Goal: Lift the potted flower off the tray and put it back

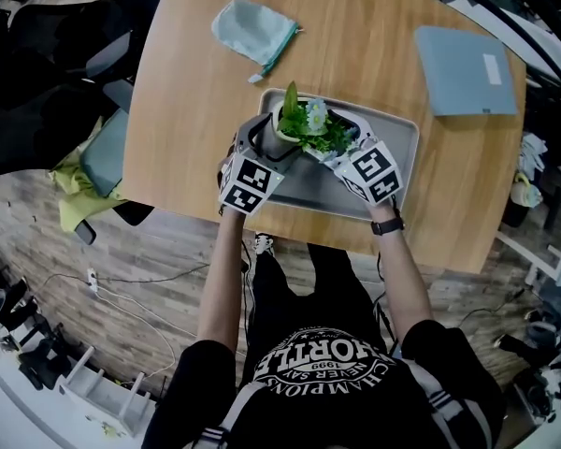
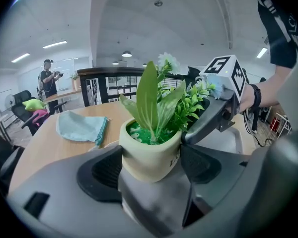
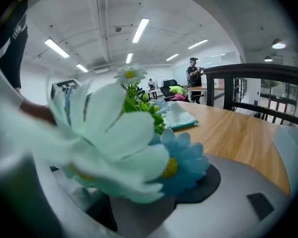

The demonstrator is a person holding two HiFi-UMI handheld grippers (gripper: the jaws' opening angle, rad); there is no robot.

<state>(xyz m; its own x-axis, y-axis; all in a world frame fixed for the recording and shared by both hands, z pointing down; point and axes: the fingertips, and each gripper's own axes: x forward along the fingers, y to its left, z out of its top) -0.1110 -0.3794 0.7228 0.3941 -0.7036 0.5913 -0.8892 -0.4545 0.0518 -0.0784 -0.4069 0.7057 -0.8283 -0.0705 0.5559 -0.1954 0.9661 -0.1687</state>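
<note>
Overhead, pale ceiling with strip lights [image 3: 140,29]; below, grey-brown plank floor [image 1: 150,279] trailed with cables, black chair [image 1: 47,54] off to the left, black railing [image 3: 258,71] and a distant standing person [image 2: 48,78] beyond. Wooden desk [image 1: 196,110] with rounded corners, bearing a grey tray [image 1: 407,143] at its near edge, a blue-grey folder [image 1: 463,68] at the far right, and a pale teal pouch [image 1: 254,31] at the far middle, well apart from the folder. Over the tray's left end, potted flower [image 1: 299,124], upright: cream pot, broad green leaves, white and blue blossoms; resting or raised, cannot tell. Left tool [image 2: 151,170] closed onto the pot, one dark pad pressed to each side of it. Right tool [image 3: 149,202] with jaws apart, blossoms crowding the gap between them, one jaw tip up against the foliage by the pot's rim.
</note>
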